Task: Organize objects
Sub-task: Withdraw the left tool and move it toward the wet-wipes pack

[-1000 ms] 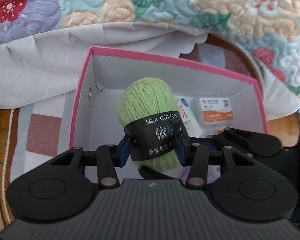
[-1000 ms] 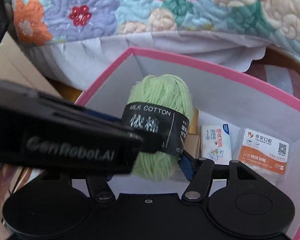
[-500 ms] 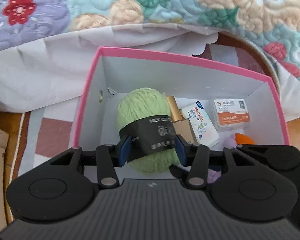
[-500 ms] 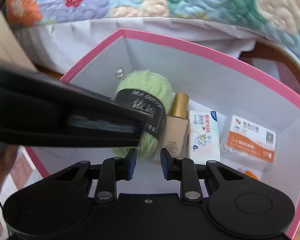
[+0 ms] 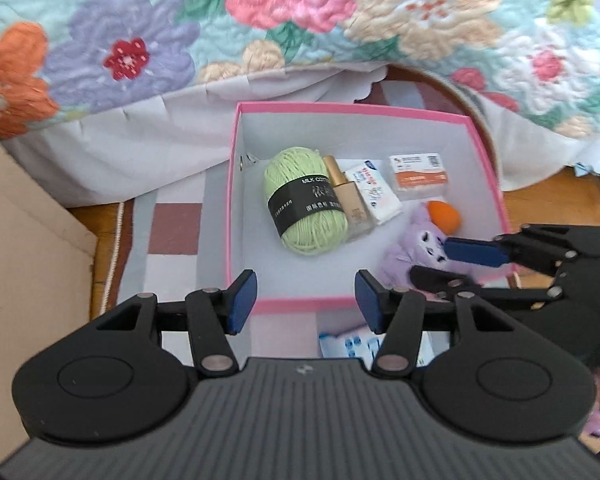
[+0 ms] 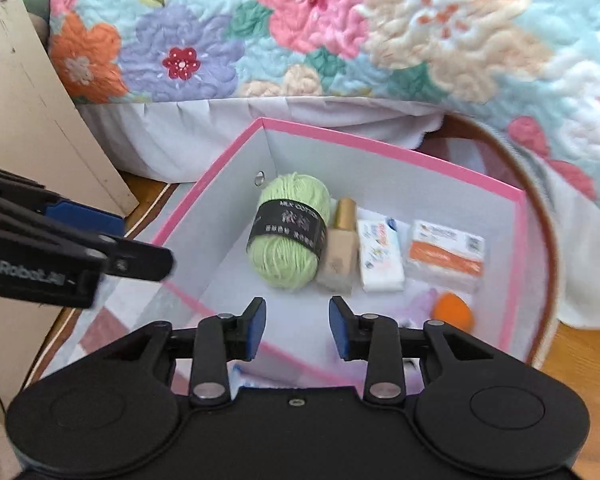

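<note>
While both the left gripper (image 5: 304, 300) and right gripper (image 6: 297, 328) are hovering with jaws opening on nothing, the soft, light green yarn ball (image 5: 306, 204) is lying inside the pink-rimmed cardboard box (image 5: 352, 109), likely gripping best across its black paper band.

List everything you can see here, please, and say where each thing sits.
box: one, pink rim, white inside, on the rug
yarn ball: one, green, black band, box's left
bottle: one, beige, gold cap, touching the yarn
packet: one, white, right of bottle
orange-label pack: one, farthest right
plush toy: one, lilac, near right corner
sponge: one, orange, by the plush
quilt: one, floral, behind box
left tool: empty, jaws opening
right tool: empty, jaws opening
</note>
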Demonstrator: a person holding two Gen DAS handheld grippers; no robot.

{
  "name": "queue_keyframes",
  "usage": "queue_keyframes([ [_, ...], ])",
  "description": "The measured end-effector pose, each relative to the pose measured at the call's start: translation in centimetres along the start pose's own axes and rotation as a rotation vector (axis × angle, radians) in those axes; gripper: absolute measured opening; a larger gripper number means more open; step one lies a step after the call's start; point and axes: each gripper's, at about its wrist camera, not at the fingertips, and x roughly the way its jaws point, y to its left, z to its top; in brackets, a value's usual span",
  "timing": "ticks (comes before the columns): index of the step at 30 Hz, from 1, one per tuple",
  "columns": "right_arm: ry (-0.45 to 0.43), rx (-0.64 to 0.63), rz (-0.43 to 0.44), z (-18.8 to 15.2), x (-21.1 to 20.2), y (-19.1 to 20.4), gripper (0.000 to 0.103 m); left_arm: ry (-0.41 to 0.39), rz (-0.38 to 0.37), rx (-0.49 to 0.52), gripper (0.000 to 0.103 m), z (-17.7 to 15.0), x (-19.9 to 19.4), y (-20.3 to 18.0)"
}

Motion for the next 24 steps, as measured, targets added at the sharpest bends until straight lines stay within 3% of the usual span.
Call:
queue_keyframes([
  [6,-0.032,-0.004,-0.012,-0.6,-6.0,0.4,0.045,-0.062,-0.033,0.022,0.057,-2.1,-6.3,0.5],
  [12,-0.075,0.009,0.0,-1.7,-10.7,1.0,0.049,-0.165,-0.066,0.109,0.064,-5.4,-12.4,-0.7],
  [17,-0.086,0.005,0.014,-3.7,-13.2,1.9,0.053,-0.182,-0.058,0.182,0.069,-8.2,-14.8,-2.0],
  [24,-0.082,-0.015,0.005,-6.8,-15.5,2.9,0.067,-0.191,-0.102,0.125,0.075,-10.8,-16.1,-1.4],
])
